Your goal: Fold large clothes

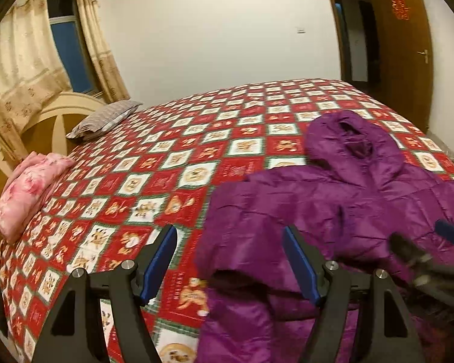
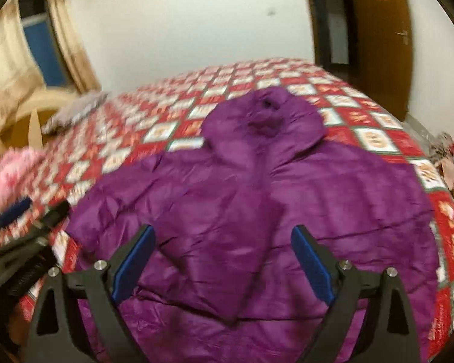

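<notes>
1. One purple hooded jacket [image 2: 257, 199] is lying face-down or closed-front (I cannot tell which) on the near right part of the bed, hood [image 2: 266, 118] pointing to the far side, hem toward the near edge.
2. Both sleeves are looking folded in over the body: the left sleeve [image 1: 251, 242] is lying across the left half with its cuff toward the near side, and a ridge of cloth is crossing the middle in the right wrist view. So the sleeve folds are judged done.
3. Still lying full length; the hood is not tucked and the body is not doubled over, so roughly half the folding is judged left.
4. The left gripper [image 1: 230, 260] is hanging above the jacket's left edge, tongs spread, nothing between them.
5. The right gripper [image 2: 224, 257] is hovering over the jacket's middle, tongs spread wide, pinching nothing.
6. The red-and-white patterned quilt [image 1: 154, 163] is covering the bed under the jacket.
7. Farther left, a folded pink bundle [image 1: 27, 187] and a grey striped pillow [image 1: 106, 118] are sitting by the headboard [image 1: 45, 121].
8. Beyond, curtains [image 1: 21, 60] at far left and a brown door [image 1: 405, 45] at far right.
</notes>
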A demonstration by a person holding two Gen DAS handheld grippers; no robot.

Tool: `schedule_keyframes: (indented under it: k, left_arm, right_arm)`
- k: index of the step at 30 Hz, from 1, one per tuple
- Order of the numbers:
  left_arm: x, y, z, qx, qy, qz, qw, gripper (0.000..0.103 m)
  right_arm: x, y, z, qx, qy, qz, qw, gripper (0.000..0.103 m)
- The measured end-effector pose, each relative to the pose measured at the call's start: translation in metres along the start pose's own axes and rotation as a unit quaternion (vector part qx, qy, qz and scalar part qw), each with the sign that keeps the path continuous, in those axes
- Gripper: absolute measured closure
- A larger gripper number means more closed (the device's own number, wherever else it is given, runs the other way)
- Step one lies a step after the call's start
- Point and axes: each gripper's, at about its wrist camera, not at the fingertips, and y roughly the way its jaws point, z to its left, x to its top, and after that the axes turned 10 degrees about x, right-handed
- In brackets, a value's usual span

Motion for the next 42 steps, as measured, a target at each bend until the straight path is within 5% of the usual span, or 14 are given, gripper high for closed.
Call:
schedule_keyframes:
  k: [4, 8, 11, 16, 18, 20, 21, 23, 29, 37, 42]
  left_arm:
    - [-0.002, 0.006, 0.013, 0.003, -0.012, 0.008, 0.9999, 0.03]
    - [-0.003, 0.008, 0.016, -0.002, -0.015, 0.009, 0.9998, 0.03]
    - [-0.004, 0.009, 0.014, -0.007, -0.012, 0.011, 0.9998, 0.03]
    - [-0.006, 0.015, 0.014, -0.011, -0.018, 0.023, 0.9995, 0.03]
    - [-0.006, 0.018, 0.013, -0.013, -0.018, 0.03, 0.9993, 0.03]
    - [-0.009, 0.019, 0.01, -0.014, -0.018, 0.033, 0.9992, 0.03]
    - [-0.01, 0.02, 0.008, -0.014, -0.015, 0.033, 0.9992, 0.03]
    - [-0.013, 0.02, 0.003, -0.012, -0.01, 0.035, 0.9993, 0.03]
    - [-0.016, 0.02, -0.013, -0.008, 0.005, 0.036, 0.9993, 0.03]
    - [-0.01, 0.017, -0.03, -0.005, 0.02, 0.025, 0.9995, 0.03]
    - [-0.002, 0.022, -0.037, 0.005, 0.029, 0.015, 0.9994, 0.03]
  right_arm:
    - [-0.009, 0.041, 0.014, -0.029, -0.048, 0.054, 0.997, 0.018]
    - [-0.012, 0.046, 0.009, -0.046, -0.056, 0.064, 0.995, 0.076]
    - [-0.009, 0.019, -0.021, -0.018, 0.008, 0.031, 0.999, 0.09]
    - [-0.019, -0.024, -0.084, -0.028, 0.116, -0.02, 0.993, 0.087]
    - [-0.026, -0.032, -0.099, -0.059, 0.129, -0.015, 0.99, 0.07]
    - [-0.034, -0.04, -0.113, -0.133, 0.125, -0.004, 0.983, 0.031]
    - [-0.036, -0.047, -0.116, -0.158, 0.12, -0.009, 0.98, 0.029]
    - [-0.039, -0.062, -0.12, -0.2, 0.107, -0.024, 0.974, 0.028]
    - [-0.028, -0.093, -0.102, -0.211, 0.058, -0.075, 0.973, 0.029]
    - [-0.015, -0.097, -0.087, -0.175, 0.031, -0.099, 0.979, 0.029]
    - [-0.01, -0.08, -0.09, -0.158, 0.031, -0.081, 0.984, 0.042]
